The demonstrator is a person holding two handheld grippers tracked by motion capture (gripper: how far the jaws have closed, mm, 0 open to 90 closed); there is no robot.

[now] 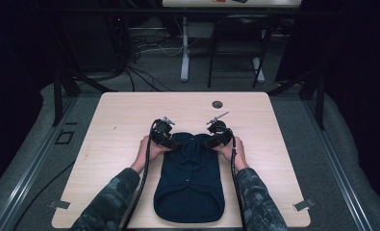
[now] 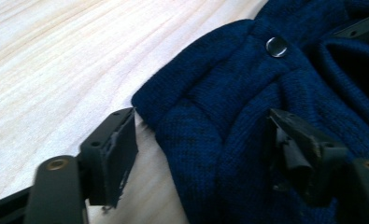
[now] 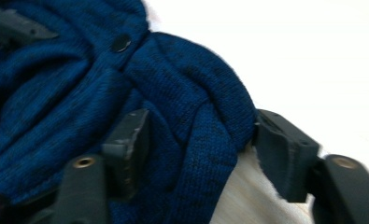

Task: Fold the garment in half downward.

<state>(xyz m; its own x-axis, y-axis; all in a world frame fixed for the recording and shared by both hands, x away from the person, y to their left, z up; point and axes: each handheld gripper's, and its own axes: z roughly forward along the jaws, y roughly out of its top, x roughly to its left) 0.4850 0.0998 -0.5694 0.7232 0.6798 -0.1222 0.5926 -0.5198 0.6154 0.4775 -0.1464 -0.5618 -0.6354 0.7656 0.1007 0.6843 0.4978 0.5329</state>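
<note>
Dark blue knitted garment (image 1: 190, 180) lies flat on the wooden table (image 1: 120, 110), hem toward 6 o'clock near the front edge, shoulders toward 12 o'clock about mid-table. I read this layout as deliberate: flat and centred, so both shoulder corners sit within reach of one gripper each.

Left gripper (image 2: 203, 144): in the high view it sits at about 10 o'clock of the garment, on the left shoulder corner. Its own view shows the jaws part-spread and straddling the folded shoulder edge, one jaw on bare wood at 8 o'clock of the fold, the other resting over the knit at 3 o'clock. Pads not pressing yet; I call it spread around the fabric, not pinching. A metal snap (image 2: 276, 46) shows near the neckline at 1 o'clock.

Right gripper (image 3: 201, 144): at about 2 o'clock of the garment in the high view, mirrored on the right shoulder. The outer jaw touches the rolled shoulder edge from the table side, and the inner jaw lies on the knit. There is a gap at the inner pad, so I judge no firm pinch here either. A dark snap (image 3: 120, 43) sits at 11 o'clock.

Judgement: symmetric placement suits a two-point lift or fold from the shoulders. Risk: a jaw catches one layer only.
</note>
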